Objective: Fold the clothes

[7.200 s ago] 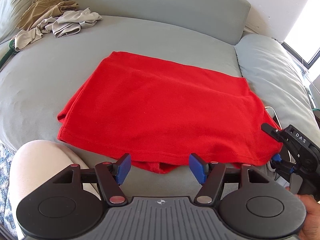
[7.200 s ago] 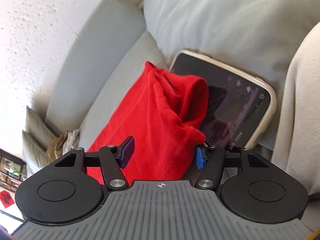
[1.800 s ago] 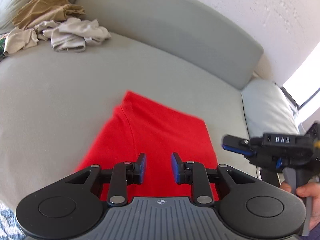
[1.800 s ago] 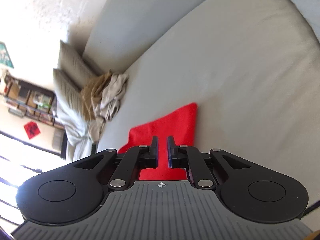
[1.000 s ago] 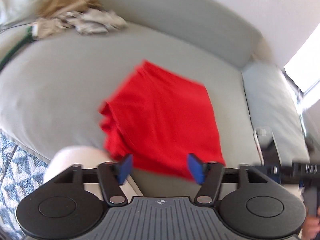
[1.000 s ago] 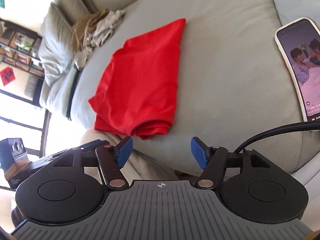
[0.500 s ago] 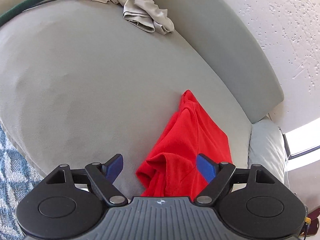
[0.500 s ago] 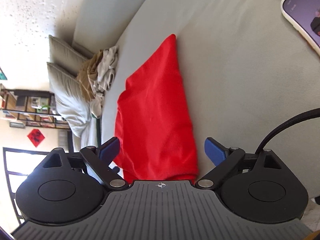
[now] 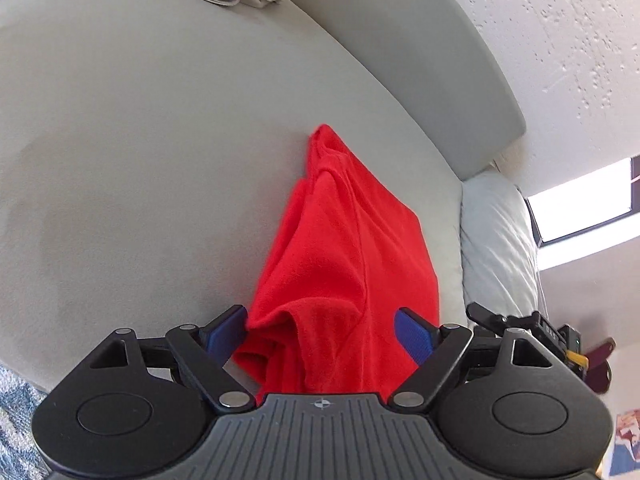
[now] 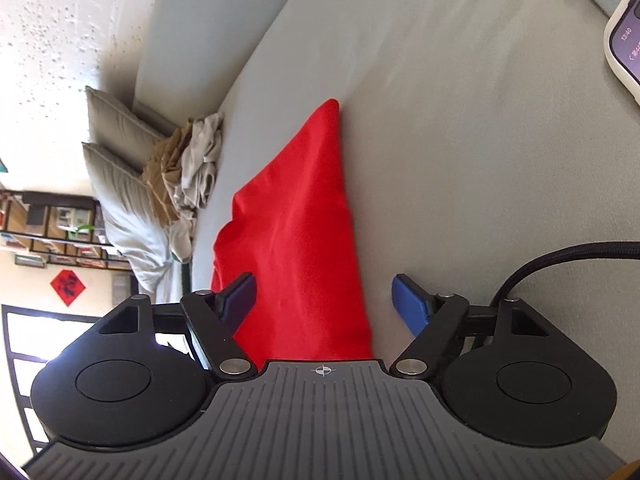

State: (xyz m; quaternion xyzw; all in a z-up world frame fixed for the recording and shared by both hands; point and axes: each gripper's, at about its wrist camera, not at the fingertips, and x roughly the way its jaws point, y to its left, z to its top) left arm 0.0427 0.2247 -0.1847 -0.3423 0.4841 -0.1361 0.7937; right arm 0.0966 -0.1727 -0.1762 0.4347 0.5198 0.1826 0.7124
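A red garment (image 9: 344, 264), folded into a narrow stack, lies on the grey sofa seat (image 9: 140, 160). My left gripper (image 9: 320, 334) is open, its blue pads either side of the garment's near left corner, low over it. The garment also shows in the right wrist view (image 10: 304, 248). My right gripper (image 10: 324, 300) is open over the garment's near right corner, with nothing held. The right gripper's body shows at the right edge of the left wrist view (image 9: 552, 336).
A pile of beige and tan clothes (image 10: 188, 168) lies at the sofa's far left end, against cushions (image 10: 116, 160). A phone (image 10: 628, 36) lies on the seat at the right, with a black cable (image 10: 560, 256) nearby. The backrest (image 9: 400, 60) runs behind.
Both grippers let go of the garment after the fold, pulled back, then came down low to its near corners with their jaws wide open.
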